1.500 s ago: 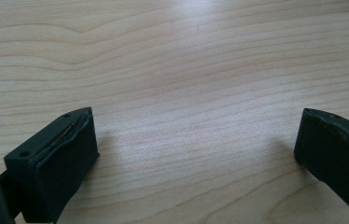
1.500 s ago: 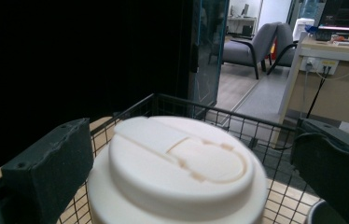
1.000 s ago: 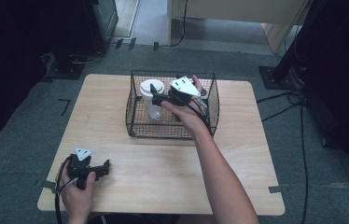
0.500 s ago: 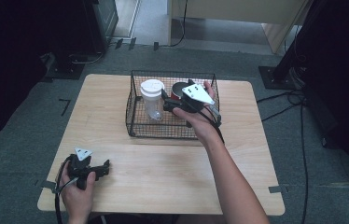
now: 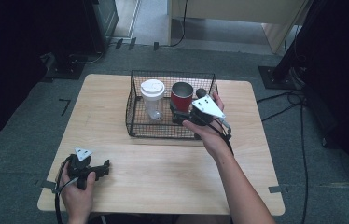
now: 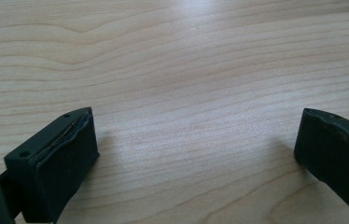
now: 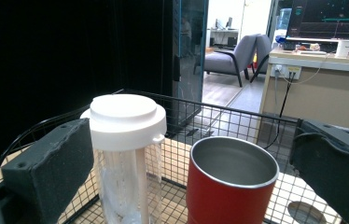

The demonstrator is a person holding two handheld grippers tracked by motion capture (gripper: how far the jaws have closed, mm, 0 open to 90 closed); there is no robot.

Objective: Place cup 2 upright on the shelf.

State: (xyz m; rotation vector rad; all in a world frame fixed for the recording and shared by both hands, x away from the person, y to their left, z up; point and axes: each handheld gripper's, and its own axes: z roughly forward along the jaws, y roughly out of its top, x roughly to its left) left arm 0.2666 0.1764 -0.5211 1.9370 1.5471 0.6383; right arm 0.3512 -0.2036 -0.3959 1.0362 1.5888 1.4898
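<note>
Right gripper [image 5: 180,113] withdrawn from basket [image 5: 135,122], jaws open; left gripper [image 5: 101,170] jaws open.

Grey carpet floor [image 5: 18,121]; grey armchair [image 7: 231,58], beige counter [image 7: 322,88], monitor [image 7: 333,18] beyond.

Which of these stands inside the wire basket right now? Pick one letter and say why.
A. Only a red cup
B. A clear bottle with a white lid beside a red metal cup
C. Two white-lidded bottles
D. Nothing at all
B: the clear bottle with a white lid stands upright beside the red metal cup inside the wire basket.
</note>
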